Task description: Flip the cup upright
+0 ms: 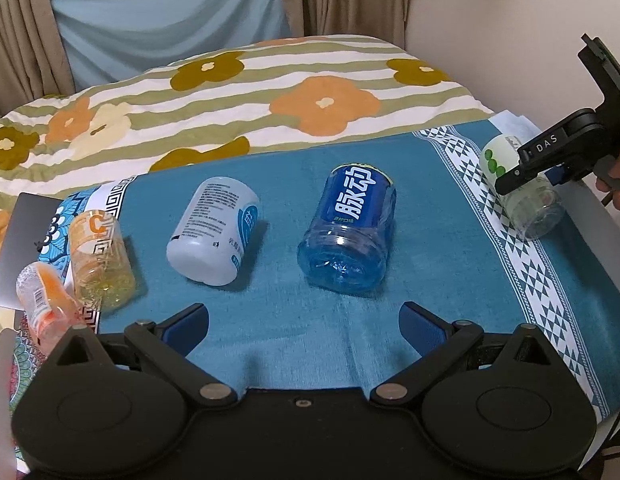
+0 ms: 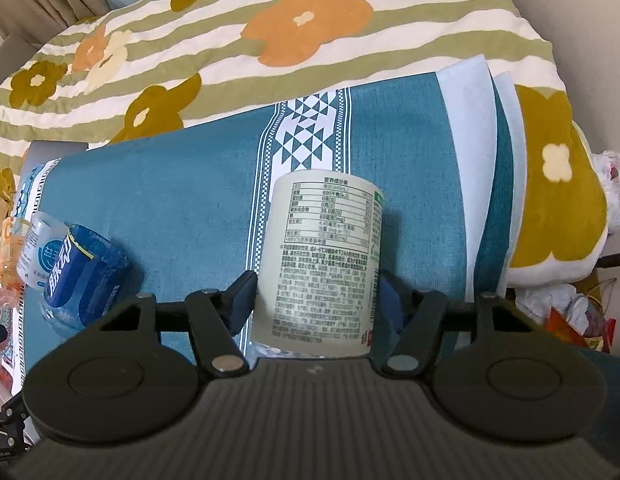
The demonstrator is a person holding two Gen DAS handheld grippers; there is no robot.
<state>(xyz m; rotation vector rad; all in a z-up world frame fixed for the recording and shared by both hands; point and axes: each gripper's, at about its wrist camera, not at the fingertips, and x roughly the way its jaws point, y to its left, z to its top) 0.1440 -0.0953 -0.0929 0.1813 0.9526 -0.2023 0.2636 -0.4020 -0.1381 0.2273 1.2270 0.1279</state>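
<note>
Several cut-bottle cups lie on their sides on a teal cloth (image 1: 270,340). A blue cup (image 1: 349,232) lies in the middle, a white cup (image 1: 214,232) to its left, and a yellow cup (image 1: 100,260) and an orange cup (image 1: 42,300) at the far left. My left gripper (image 1: 304,322) is open and empty, just in front of the blue cup. My right gripper (image 2: 315,300) is shut on a pale green-labelled cup (image 2: 321,256), its pads on both sides of it. That cup also shows at the right edge of the left wrist view (image 1: 521,200), held tilted low over the cloth.
A flowered striped quilt (image 1: 230,92) lies behind the cloth. A grey laptop (image 1: 22,240) sits at the far left. Folded cloth layers (image 2: 481,140) and crumpled bags (image 2: 569,308) are at the right.
</note>
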